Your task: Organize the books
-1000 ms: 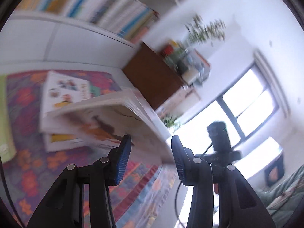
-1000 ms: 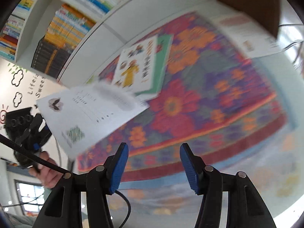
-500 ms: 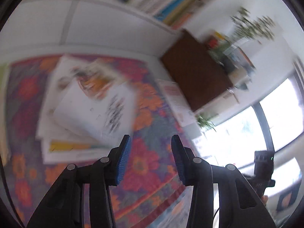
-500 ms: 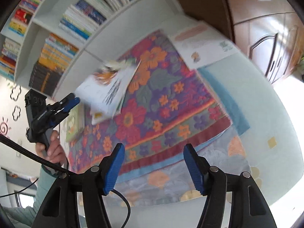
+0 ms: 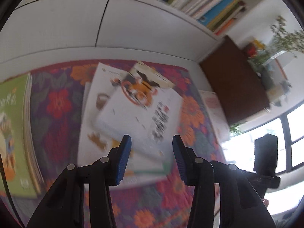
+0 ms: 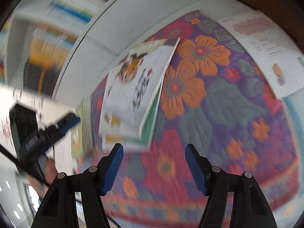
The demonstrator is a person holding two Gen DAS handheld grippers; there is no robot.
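A white book with an orange picture (image 5: 140,110) lies askew on top of a small stack of books (image 5: 95,133) on the flowered rug (image 5: 57,102). My left gripper (image 5: 152,148) hovers just short of the stack's near edge, its jaws opening with nothing between them. In the right wrist view the same top book (image 6: 133,93) rests on a green-edged book (image 6: 152,127). My right gripper (image 6: 153,163) hangs over the rug in front of the stack, jaws opening wide and empty. The left gripper (image 6: 57,127) shows blurred at the left there.
A pile topped by a green book (image 5: 13,123) lies left of the stack. A single white book (image 6: 266,47) lies at the rug's far right by a brown cabinet (image 5: 237,87). White shelves packed with books (image 5: 209,5) stand behind. The right gripper's body (image 5: 266,155) shows by the window.
The white book that was up at my left gripper's fingers now lies on the stack. Both grippers swung down toward the rug, and the right jaws spread wider.
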